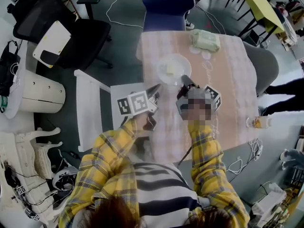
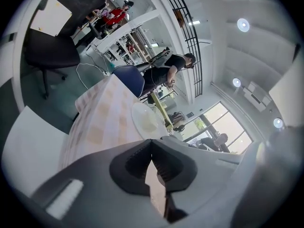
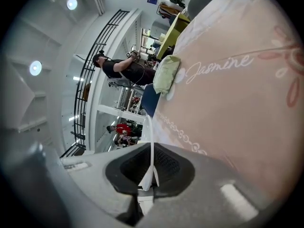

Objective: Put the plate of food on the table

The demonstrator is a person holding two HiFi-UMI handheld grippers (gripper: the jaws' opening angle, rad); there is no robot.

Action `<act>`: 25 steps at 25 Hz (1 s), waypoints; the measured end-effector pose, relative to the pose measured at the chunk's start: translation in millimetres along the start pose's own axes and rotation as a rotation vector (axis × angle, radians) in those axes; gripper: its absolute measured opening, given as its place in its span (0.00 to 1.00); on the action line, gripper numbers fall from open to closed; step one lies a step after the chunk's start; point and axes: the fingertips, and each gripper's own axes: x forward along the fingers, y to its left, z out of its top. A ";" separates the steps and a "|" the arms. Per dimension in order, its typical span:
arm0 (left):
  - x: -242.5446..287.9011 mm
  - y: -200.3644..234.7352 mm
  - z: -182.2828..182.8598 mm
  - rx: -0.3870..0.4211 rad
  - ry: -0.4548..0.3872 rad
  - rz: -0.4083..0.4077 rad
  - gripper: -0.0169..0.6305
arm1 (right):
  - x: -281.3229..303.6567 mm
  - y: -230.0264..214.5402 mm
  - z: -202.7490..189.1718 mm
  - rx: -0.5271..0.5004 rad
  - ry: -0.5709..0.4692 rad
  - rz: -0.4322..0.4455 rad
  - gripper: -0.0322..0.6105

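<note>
Near edge, my arms: both yellow plaid sleeves (image 1: 116, 141) reach forward from my chest over the near edge of the pink-checked table (image 1: 232, 80), elbows bent, forearms roughly side by side.
left tongs (image 2: 152, 145): tips pressed together on nothing, hovering by the table's left edge toward its near corner, pointed toward the plate (image 1: 173, 69) but apart from it.
right tongs (image 3: 151, 151): clamped on the plate's thin white rim, which runs edge-on between the pads; this arm is stretched farther out than the left.
plate: white, close to the table's left edge, about midway along it, gripped at its near right rim; I cannot tell whether it rests on the table.
food (image 1: 170, 70): a pale lump at the plate's middle.
bottle (image 1: 259, 122): at the right edge, well apart.
green bundle (image 1: 205, 40): near the far edge, beyond the plate.
blue chair (image 1: 166, 6): against the far edge.
</note>
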 end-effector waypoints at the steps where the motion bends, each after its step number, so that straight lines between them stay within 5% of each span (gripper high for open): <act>1: 6.3 -0.1 1.7 0.002 0.002 0.001 0.02 | 5.0 -1.5 4.2 0.004 -0.003 -0.002 0.06; 15: 75.5 5.0 24.6 0.027 0.017 0.053 0.02 | 54.0 -28.9 47.5 0.058 -0.047 -0.067 0.06; 25: 107.5 7.0 32.7 0.134 0.042 0.082 0.02 | 70.7 -46.2 59.5 0.077 -0.057 -0.122 0.06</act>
